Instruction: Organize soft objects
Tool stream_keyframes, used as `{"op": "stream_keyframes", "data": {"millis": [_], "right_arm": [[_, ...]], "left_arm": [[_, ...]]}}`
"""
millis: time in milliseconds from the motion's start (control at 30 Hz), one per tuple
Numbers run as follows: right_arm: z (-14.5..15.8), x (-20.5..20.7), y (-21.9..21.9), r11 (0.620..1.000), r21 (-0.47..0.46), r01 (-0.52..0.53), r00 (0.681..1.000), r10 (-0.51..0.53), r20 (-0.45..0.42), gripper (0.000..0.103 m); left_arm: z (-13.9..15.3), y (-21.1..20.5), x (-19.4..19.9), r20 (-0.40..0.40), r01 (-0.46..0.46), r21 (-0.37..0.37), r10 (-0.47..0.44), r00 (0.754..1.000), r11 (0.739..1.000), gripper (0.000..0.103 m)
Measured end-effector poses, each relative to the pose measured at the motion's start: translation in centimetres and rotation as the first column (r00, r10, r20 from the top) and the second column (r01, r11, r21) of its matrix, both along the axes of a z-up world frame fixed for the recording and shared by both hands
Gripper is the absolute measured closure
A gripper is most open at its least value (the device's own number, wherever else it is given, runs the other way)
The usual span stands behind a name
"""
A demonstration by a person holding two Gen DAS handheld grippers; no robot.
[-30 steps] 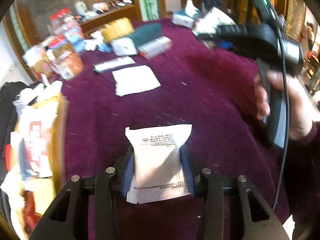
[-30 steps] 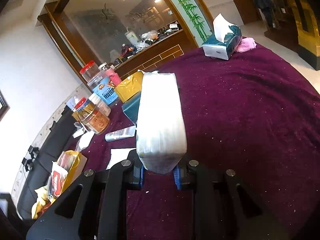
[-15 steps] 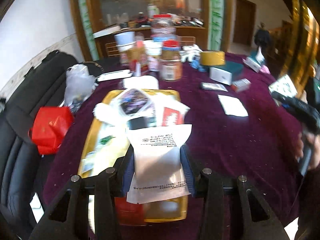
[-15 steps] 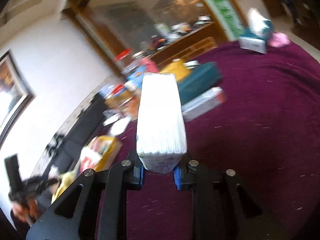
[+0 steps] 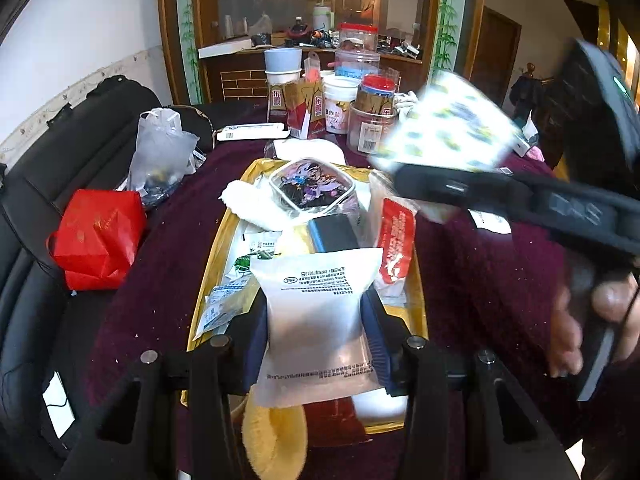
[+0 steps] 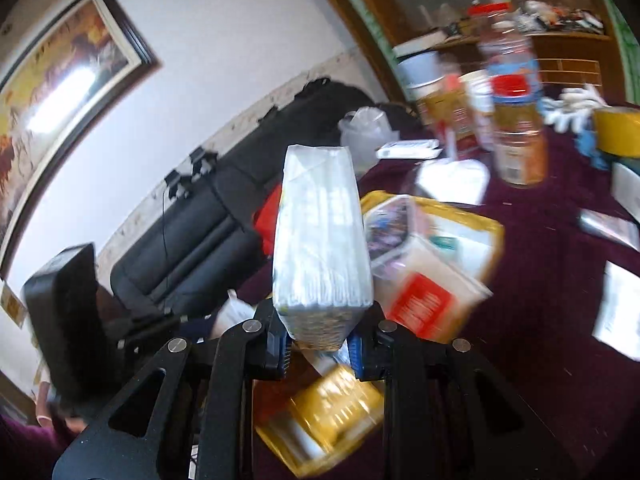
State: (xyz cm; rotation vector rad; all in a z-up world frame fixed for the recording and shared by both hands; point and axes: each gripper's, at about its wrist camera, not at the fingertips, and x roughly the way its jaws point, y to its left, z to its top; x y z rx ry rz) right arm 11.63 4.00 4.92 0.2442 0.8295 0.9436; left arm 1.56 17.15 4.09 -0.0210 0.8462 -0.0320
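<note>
My left gripper holds a white printed packet above the near end of a gold tray piled with soft packs. Its jaws are opening, and the pads still touch the packet's sides. My right gripper is shut on a plastic-wrapped tissue pack, which stands upright over the tray. In the left wrist view the tissue pack hangs blurred over the tray's far right corner. A hand grips the right tool.
Jars and cups crowd the purple cloth behind the tray. A red bag and a clear plastic bag lie to the tray's left by a black sofa. A yellow fluffy thing sits under my left gripper. White papers lie to the right.
Both grippers swung left from the bare purple cloth to over the gold tray, each keeping its load. The right gripper with the tissue pack has come in above the tray's right side.
</note>
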Motion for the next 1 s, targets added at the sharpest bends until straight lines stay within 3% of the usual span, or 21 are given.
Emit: {"op": "stream_keyframes", "data": {"millis": [67,133,167,200,300,433,500,633,733,833,933,1000], "right_arm": [[-0.4,1.1,2.8,0.999,-0.052,-0.009,1.0,0.008,-0.03,0.08],[-0.9,2.0,4.6,0.995,-0.098,-0.006,0.999,0.002,-0.04,0.073],[-1.4,2.6,5.5,0.99,-0.138,-0.017,0.997,0.007,-0.07,0.056],[-2.0,3.3,6.5,0.981,-0.193,-0.033,0.993,0.011,-0.118,0.048],[-2.9,3.5,6.9,0.969,-0.244,-0.033,0.989,-0.004,-0.149,0.048],[-2.3,2.3,3.8,0.986,-0.165,-0.023,0.99,0.0,-0.14,0.048],[-2.1,1.3,0.8,0.989,-0.149,-0.001,0.995,-0.014,-0.1,0.048],[-3.7,0.4,-8.4,0.978,-0.145,0.149,0.983,-0.162,-0.085,0.049],[-5.1,1.0,-14.7,0.944,-0.16,0.289,0.944,-0.309,-0.114,0.049],[-6.4,2.3,-21.2,0.875,-0.191,0.445,0.875,-0.471,-0.116,0.049],[-7.1,5.0,-25.8,0.762,-0.288,0.58,0.781,-0.62,-0.067,0.049],[-7.1,7.5,-27.7,0.723,-0.308,0.619,0.75,-0.66,-0.042,0.049]], "left_arm": [[-0.2,0.5,0.2,-0.005,0.01,-0.006,-0.01,1.0,1.0,0.054],[-0.5,0.7,0.7,-0.012,0.02,-0.016,-0.02,1.0,1.0,0.053],[-0.7,0.8,1.0,-0.026,0.033,-0.024,-0.034,0.999,0.999,0.051],[-1.0,0.8,1.4,-0.047,0.044,-0.034,-0.046,0.998,0.998,0.045],[-1.6,1.5,1.8,-0.074,0.056,-0.075,-0.062,0.995,0.996,0.034],[-1.2,2.9,1.0,-0.056,0.036,-0.111,-0.043,0.998,0.993,0.034],[-0.1,3.7,0.2,-0.01,0.032,-0.141,-0.034,0.999,0.989,0.032],[2.0,3.7,-1.0,0.101,0.028,-0.15,-0.013,0.995,0.988,0.03],[2.7,2.2,-1.3,0.144,0.073,-0.162,-0.05,0.988,0.984,0.028],[2.5,-1.0,-1.6,0.159,0.154,-0.184,-0.125,0.979,0.971,0.026],[1.0,-4.7,-1.3,0.114,0.252,-0.223,-0.232,0.966,0.942,0.025],[-0.7,-8.1,-0.9,0.05,0.325,-0.224,-0.322,0.945,0.919,0.025]]}}
